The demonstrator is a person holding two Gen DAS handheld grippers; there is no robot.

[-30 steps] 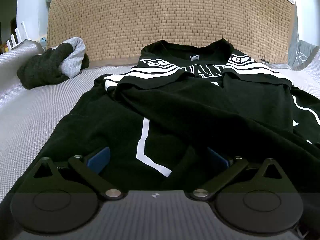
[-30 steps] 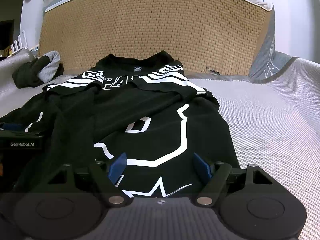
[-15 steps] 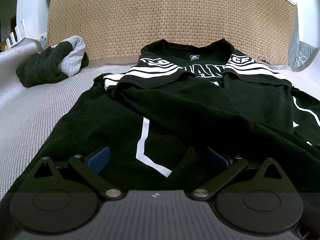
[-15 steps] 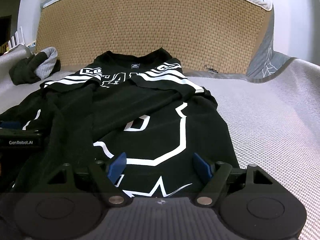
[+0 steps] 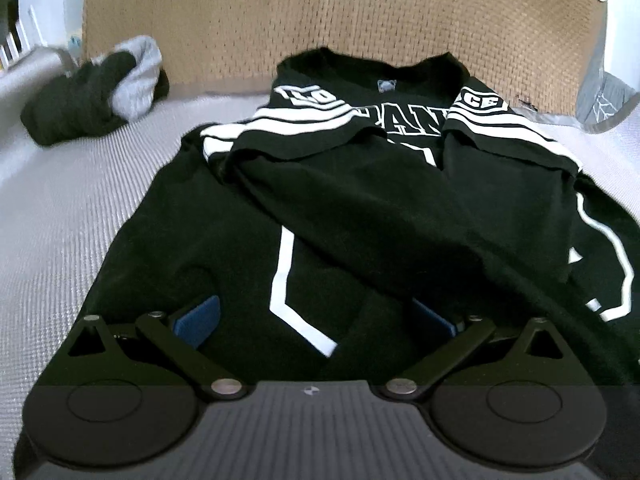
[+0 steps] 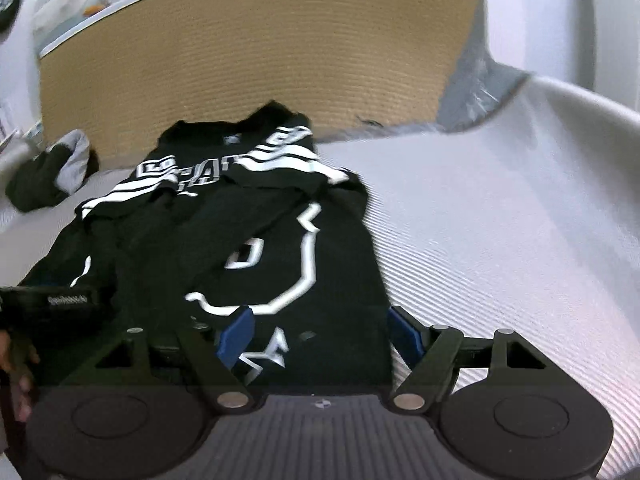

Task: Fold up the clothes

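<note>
Black T-shirt (image 5: pixel 360 216) with white print lies spread on the grey woven surface (image 5: pixel 60 208), collar toward the wicker headboard (image 5: pixel 320 12). Left claw (image 5: pixel 316 316) released, pads apart, hem fabric between them. Right claw (image 6: pixel 318 330) likewise spread over the hem's right corner (view blurred). Dark-and-grey bundle (image 5: pixel 96 92) sits far forward-left of the left claw, apart from the shirt.
</note>
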